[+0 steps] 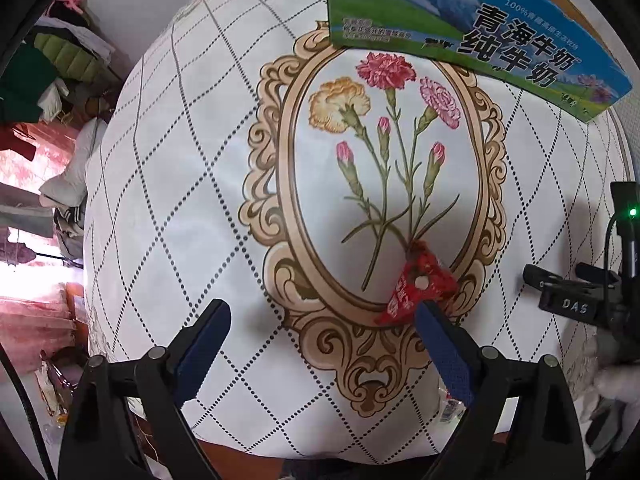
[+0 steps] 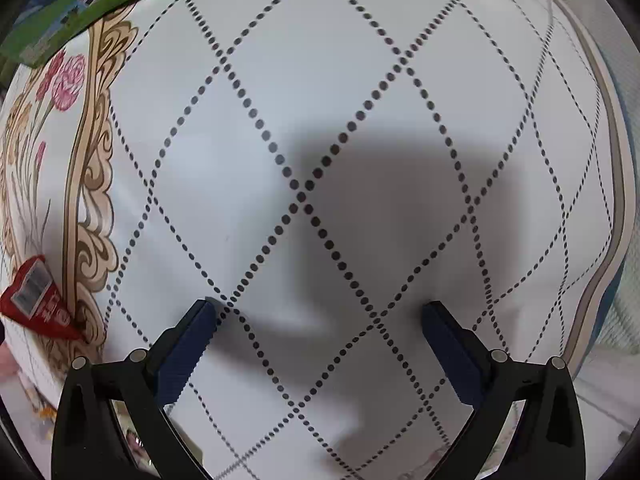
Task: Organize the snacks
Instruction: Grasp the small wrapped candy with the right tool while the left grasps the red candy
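Note:
A small red snack packet lies on the white tablecloth, on the printed flower frame. My left gripper is open above the cloth, and its right fingertip is at the packet's near edge. The packet also shows at the far left of the right wrist view. My right gripper is open and empty over bare cloth, to the right of the packet. A blue and green milk carton box stands at the far side of the table; its edge shows in the right wrist view.
The right gripper's black body shows at the right edge of the left wrist view. Piled clothes lie beyond the table's left edge. The table's right edge curves down the right side.

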Demonstrator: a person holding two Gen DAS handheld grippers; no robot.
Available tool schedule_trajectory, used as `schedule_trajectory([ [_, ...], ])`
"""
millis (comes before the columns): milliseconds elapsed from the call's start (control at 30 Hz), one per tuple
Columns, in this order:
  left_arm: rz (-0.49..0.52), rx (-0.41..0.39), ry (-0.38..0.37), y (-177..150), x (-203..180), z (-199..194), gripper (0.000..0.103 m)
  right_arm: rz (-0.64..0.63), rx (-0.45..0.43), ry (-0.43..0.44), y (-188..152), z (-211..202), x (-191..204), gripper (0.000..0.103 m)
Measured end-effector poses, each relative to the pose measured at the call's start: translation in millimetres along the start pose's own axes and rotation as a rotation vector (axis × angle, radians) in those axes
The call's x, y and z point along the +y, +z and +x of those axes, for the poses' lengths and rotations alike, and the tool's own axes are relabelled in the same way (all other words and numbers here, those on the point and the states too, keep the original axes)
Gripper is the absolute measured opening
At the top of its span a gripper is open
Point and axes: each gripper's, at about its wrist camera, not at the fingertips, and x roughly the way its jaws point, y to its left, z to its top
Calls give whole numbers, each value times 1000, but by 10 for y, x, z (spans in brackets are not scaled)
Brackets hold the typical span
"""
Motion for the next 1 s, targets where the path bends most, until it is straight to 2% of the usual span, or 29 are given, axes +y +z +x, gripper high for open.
schedule_trajectory([
  [67,5,-6,-4,-28,40,-28,94,-41,-20,3,-51,-151,42,92],
  [100,10,-11,-3,-45,63,-56,94,-68,-34,56,-141,-291,93,86],
  [233,20,-30,0,-148,166,-85,94,-117,24,313,-449,-578,400,86],
  [333,29,-23,-6,-198,193,-86,94,-153,85,362,-626,-537,664,86],
  [433,39,-4,-7,-218,183,-9,94,-160,160,336,-617,-272,855,84],
  [467,41,2,-10,-243,181,20,94,-145,182,351,-622,-186,877,82],
  [533,48,14,-15,-240,180,66,94,-128,229,349,-636,-9,922,68],
  [567,52,18,-17,-229,164,76,94,-139,223,331,-644,8,932,65],
  [600,56,18,-22,-230,154,82,94,-164,208,306,-657,-11,945,54],
  [700,70,14,-45,-204,88,72,94,-165,176,310,-663,-88,865,51],
  [833,99,6,-85,-97,-87,99,94,-129,88,268,-546,-268,616,50],
  [1000,90,87,-213,109,-297,353,94,-35,9,232,-385,-434,142,50],
])
